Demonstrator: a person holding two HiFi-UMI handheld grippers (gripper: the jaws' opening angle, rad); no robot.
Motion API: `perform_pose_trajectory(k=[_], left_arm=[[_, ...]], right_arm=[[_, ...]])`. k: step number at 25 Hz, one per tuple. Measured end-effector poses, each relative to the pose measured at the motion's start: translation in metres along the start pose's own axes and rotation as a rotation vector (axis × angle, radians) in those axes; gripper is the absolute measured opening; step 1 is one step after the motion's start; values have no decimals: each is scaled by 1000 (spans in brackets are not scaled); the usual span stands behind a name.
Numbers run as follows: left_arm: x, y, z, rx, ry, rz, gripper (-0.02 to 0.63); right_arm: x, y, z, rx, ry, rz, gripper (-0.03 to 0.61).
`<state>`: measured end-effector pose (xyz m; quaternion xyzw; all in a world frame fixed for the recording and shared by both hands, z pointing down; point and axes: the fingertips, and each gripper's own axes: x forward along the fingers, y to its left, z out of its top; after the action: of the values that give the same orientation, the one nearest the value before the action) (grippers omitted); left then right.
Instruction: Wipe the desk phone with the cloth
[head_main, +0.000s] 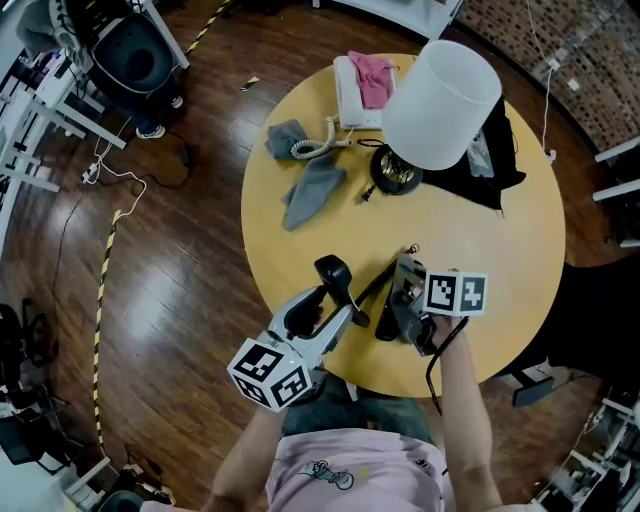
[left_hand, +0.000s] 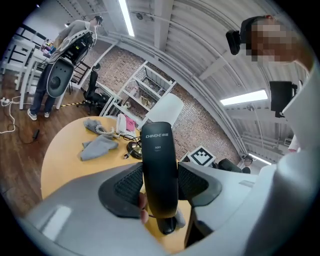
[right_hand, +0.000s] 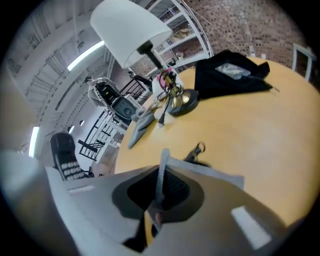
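My left gripper is shut on a black phone handset and holds it upright over the near part of the round yellow table. Its keypad side shows in the right gripper view. My right gripper is just right of the handset, shut on a thin grey sheet seen edge-on. The white desk phone base sits at the far edge with a pink cloth on it. A coiled cord runs from it. A grey cloth lies left of centre.
A lamp with a white shade and brass base stands at the far middle of the table. A black fabric item lies behind it to the right. A small ring-ended object lies just ahead of the right gripper. Office chairs stand on the wood floor.
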<state>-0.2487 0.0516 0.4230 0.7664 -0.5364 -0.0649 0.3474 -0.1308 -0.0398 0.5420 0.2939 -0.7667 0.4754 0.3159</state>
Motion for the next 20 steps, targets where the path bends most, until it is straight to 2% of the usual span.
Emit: perform_pose_trajectory(k=[4,7,9,13,15,17,20], left_arm=[[5,-4,-2,0,19,-20,225],[11,-9,-5,7,42,-40,225],[17,-15,-8,14,62,-52,224],[31,-34,-24,13,131,-79,224],[36,-50,-32,12,164,-91,224],[39,-64,-39,19,196,-95,224],[37,-77,-46,39,233,-70,222]], right_arm=[[3,30,-103,22,118,102,5],[-15,46,-143,-15,154,134,5],[-32,50,-145,-53,136,140,6],[-67,46,-149,-2,121,174,6],[-102,36,-150,-17,95,165,5],[-154,13,-141,-53,36,134,6],[-236,-41,-122,-5,-72,62,6]])
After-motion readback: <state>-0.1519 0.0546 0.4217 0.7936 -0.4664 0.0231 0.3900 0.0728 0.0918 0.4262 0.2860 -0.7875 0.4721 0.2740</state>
